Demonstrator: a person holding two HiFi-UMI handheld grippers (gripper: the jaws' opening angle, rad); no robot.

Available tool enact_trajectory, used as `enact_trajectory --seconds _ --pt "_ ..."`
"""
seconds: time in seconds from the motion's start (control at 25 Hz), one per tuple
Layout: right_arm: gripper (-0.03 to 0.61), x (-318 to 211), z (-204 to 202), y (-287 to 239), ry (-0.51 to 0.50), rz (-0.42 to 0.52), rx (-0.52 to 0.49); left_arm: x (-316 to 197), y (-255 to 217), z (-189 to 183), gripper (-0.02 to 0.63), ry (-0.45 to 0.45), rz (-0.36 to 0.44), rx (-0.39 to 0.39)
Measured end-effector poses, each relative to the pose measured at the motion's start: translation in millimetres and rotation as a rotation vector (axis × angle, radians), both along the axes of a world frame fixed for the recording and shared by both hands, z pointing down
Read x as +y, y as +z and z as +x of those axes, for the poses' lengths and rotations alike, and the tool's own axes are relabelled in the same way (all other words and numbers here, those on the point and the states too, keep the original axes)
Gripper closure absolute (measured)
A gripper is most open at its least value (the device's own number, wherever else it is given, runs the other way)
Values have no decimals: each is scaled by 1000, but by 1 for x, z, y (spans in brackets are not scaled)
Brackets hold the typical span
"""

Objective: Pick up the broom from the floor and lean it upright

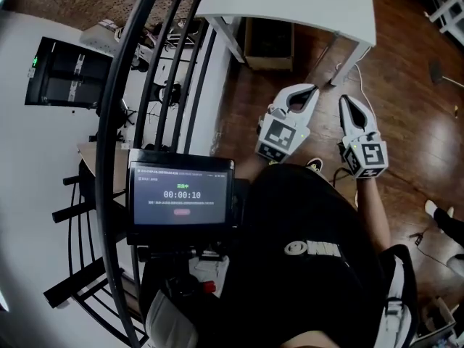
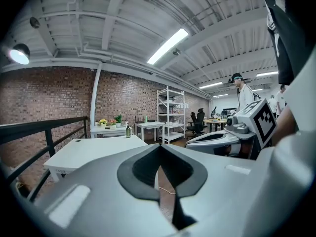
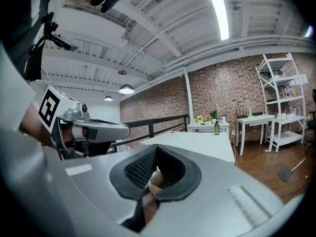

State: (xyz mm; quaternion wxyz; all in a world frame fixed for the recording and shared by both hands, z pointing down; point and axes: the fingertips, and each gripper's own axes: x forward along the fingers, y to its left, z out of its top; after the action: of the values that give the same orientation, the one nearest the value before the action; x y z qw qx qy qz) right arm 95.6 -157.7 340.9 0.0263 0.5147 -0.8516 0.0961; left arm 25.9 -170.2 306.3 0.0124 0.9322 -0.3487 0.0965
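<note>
Two grippers, held side by side in front of the person, above a wooden floor [image 1: 406, 129].

- Left gripper [image 1: 310, 89]: jaws together, nothing between them.
- Right gripper [image 1: 346, 101]: jaws together, nothing between them.
- Broom [image 1: 433, 69]: lies flat on the floor at the far right, well apart from both grippers, touched by neither.
- White bench [image 1: 290, 2]: stands ahead of the grippers, legs on the floor.
- Black railing [image 1: 123, 93]: at the person's left, beside a small screen [image 1: 181, 194] showing a timer.
- Brick wall [image 2: 59, 98]: behind the bench, with white shelves [image 2: 170, 112] against it.
</note>
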Motion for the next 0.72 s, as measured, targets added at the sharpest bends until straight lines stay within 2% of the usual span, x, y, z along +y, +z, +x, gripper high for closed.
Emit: enact_trajectory --seconds 0.72 --pt "575 -6 -11 -1 19 7 1 -1 -4 -5 598 -9 4 -4"
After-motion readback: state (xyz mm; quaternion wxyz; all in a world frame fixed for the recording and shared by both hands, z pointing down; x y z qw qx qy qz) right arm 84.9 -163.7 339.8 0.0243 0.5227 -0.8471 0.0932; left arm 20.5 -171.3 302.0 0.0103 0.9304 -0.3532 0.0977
